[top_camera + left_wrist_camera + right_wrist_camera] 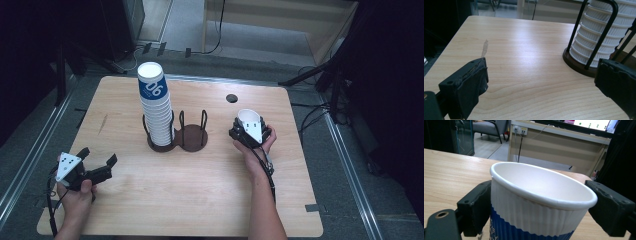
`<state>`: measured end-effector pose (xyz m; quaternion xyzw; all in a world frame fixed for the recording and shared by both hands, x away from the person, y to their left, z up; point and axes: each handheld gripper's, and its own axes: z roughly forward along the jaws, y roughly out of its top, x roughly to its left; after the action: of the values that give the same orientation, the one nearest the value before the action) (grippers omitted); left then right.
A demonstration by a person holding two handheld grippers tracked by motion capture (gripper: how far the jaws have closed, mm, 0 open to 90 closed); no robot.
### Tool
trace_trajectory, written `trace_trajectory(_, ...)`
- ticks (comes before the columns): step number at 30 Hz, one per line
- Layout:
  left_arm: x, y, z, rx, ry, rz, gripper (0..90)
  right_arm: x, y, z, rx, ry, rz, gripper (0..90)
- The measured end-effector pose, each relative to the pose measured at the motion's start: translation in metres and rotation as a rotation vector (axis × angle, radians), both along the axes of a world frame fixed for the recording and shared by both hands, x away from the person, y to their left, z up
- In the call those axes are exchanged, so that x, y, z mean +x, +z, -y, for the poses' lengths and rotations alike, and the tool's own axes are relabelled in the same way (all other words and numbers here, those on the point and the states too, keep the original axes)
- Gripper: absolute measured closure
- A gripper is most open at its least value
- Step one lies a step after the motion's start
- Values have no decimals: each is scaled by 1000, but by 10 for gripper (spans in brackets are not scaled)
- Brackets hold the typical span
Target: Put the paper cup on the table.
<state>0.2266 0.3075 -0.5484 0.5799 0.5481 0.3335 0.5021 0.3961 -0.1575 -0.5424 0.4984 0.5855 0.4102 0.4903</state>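
The right gripper [248,126] has a paper cup [541,202] between its fingers [477,207], one finger against each side of the ribbed wall below the rim, so the cup is held upright. It sits just to the right of the cup holder [192,137], near the table's [200,200] right half. The left gripper [97,162] rests well to the left of the holder, fingers wide apart with nothing between them. A tall stack of cups [156,107] stands in the holder's left slot.
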Motion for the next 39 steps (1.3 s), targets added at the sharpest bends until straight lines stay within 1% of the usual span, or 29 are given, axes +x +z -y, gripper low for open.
trace_trajectory(3,0,0,0,-2,-1,-2,0,0,1,1,9,-4,-7,113)
trace_trajectory(5,0,0,0,-2,-3,-6,0,-1,2,1,28,-5,-21,107)
trace_trajectory(9,0,0,0,-2,-4,-12,0,-2,4,4,48,-1,-47,73)
trace_trajectory(10,1,0,0,0,-4,-14,0,-2,4,5,52,6,-51,66)
trace_trajectory(14,1,0,0,2,0,-19,0,-3,2,6,42,20,-74,34)
trace_trajectory(17,1,0,0,-1,5,-22,0,-3,3,6,55,34,-88,0)
trace_trajectory(19,1,0,0,0,2,-24,0,-5,4,6,65,45,-95,0)
trace_trajectory(20,1,0,0,0,2,-24,0,-6,5,6,69,60,-98,0)
trace_trajectory(22,1,0,0,-1,2,-26,0,-8,6,5,80,90,-95,0)
trace_trajectory(24,1,0,0,-1,3,-28,0,-11,7,5,87,109,-88,0)
trace_trajectory(26,1,0,0,0,3,-30,0,-13,8,5,97,114,-92,0)
trace_trajectory(31,1,0,0,-1,4,-33,0,-20,11,7,114,128,-83,0)
trace_trajectory(39,1,0,-1,-3,5,-33,0,-33,24,12,148,158,-49,0)
